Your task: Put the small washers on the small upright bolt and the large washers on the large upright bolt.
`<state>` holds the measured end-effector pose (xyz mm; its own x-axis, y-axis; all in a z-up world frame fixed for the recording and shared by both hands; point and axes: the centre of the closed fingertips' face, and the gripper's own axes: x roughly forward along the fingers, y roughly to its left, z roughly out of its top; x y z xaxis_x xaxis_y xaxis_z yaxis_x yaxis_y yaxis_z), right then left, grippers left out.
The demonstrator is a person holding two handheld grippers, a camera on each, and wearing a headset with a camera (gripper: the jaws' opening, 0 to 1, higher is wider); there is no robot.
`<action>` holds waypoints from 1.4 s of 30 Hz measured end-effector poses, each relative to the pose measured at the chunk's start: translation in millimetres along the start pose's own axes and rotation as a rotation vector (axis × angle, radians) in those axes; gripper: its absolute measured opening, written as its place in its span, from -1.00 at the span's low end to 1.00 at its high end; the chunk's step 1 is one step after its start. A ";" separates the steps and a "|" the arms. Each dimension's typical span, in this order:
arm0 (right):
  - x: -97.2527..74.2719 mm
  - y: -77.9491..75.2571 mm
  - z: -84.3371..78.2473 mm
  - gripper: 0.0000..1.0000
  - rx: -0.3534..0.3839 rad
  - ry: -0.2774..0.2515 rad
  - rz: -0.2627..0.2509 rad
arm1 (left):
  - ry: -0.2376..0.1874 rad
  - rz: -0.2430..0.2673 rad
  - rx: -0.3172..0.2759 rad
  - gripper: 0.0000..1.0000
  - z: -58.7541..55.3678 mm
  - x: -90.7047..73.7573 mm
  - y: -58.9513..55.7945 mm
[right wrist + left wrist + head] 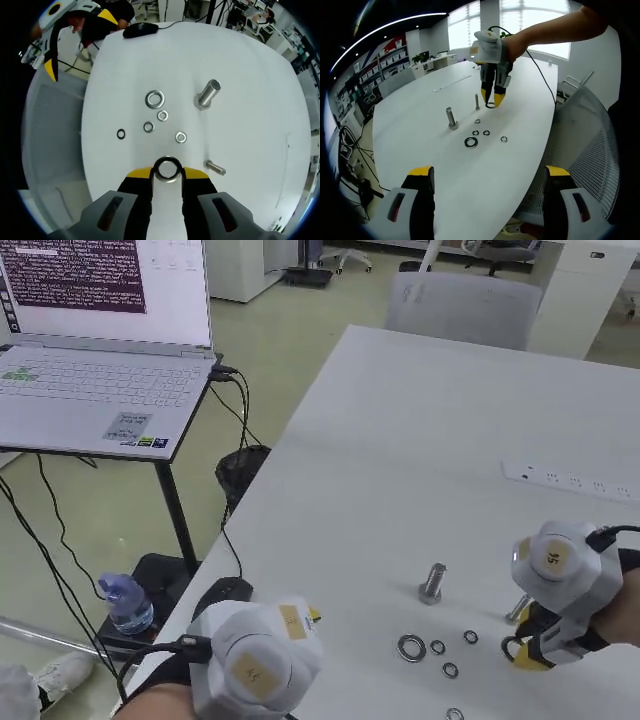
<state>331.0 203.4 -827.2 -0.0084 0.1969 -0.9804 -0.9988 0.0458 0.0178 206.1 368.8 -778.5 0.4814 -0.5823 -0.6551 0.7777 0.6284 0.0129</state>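
Right gripper (pixel 167 172): jaws closed on a big washer (pixel 167 169), pinched at the rim. The ring is face-on to its camera, so roughly flat to the table (pixel 250 60).

Big bolt (pixel 207 94) sits up and right of the jaws in the right gripper view, head on the table, shank up. Small bolt (pixel 216 167) is much closer, just right of the jaws at lower right. It's the wrong target for this washer and close to the path.

Head view agrees: right gripper at lower right, small bolt beside it, big bolt further left toward centre.

My read: the next move is a carry up-right in the gripper view to get the hole over the shank top, then release. The bolt axis is vertical, so keep the ring level.

Left gripper (pixel 488 172): jaws wide open, holding nothing, at the table edge and well apart from both bolts. The right gripper is far nearer.

Lying between the grippers are one loose washer (pixel 155 99) of the big size and four small washers (pixel 162 115). None is on a bolt.
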 end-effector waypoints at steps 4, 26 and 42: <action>-11.1 -5.4 5.0 -0.58 -0.003 0.003 -0.009 | 0.000 0.002 -0.002 0.79 0.2 -0.5 0.3; -41.8 -31.2 37.7 -0.57 -0.007 0.001 -0.020 | 0.016 -0.007 -0.003 0.79 -7.1 0.8 -3.3; -37.5 -37.5 70.9 -0.57 -0.038 -0.001 -0.023 | 0.017 -0.009 -0.019 0.77 -8.6 -1.5 1.6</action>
<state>372.2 263.8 -777.2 0.0144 0.1968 -0.9803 -0.9998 0.0133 -0.0120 203.2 375.2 -784.0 0.4669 -0.5795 -0.6680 0.7743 0.6328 -0.0078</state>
